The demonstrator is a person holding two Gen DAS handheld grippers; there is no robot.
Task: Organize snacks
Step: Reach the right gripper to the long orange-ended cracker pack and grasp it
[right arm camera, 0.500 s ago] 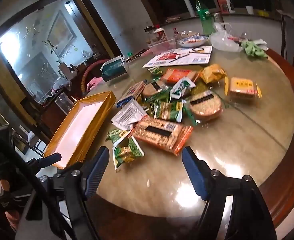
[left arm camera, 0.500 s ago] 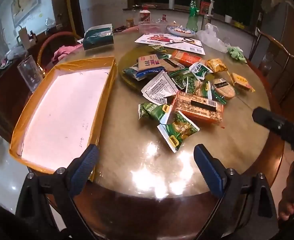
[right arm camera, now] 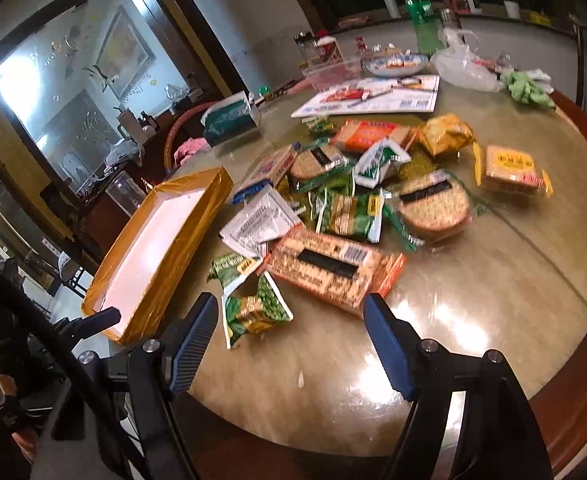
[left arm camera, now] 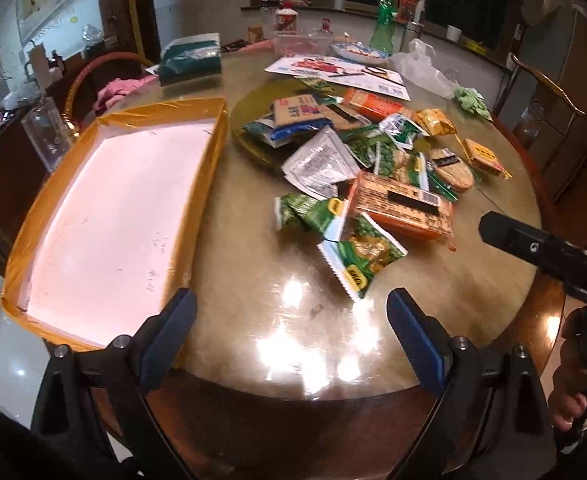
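Observation:
A heap of snack packets lies in the middle of a round table (left arm camera: 253,288). Nearest me are two green packets (left arm camera: 357,260) (right arm camera: 253,308) and a long orange cracker pack (left arm camera: 403,210) (right arm camera: 333,268). Behind them lie a white sachet (left arm camera: 321,164), round biscuit packs (right arm camera: 433,204) and yellow packets (right arm camera: 445,134). An orange-rimmed tray with a white floor (left arm camera: 105,216) (right arm camera: 153,248) sits to the left, with nothing in it. My left gripper (left arm camera: 289,340) is open over the near table edge. My right gripper (right arm camera: 291,344) is open just short of the green packet and cracker pack.
At the far side stand a green bottle (left arm camera: 383,24), a bowl (left arm camera: 357,50), a clear tub (left arm camera: 301,42), a flyer (left arm camera: 337,70), a plastic bag (left arm camera: 421,68) and a teal tissue pack (left arm camera: 191,58). Chairs (left arm camera: 541,80) ring the table.
Both grippers have moved slightly forward toward the snack heap; the nearest packets sit closer to the right gripper's fingers. Nothing was picked up.

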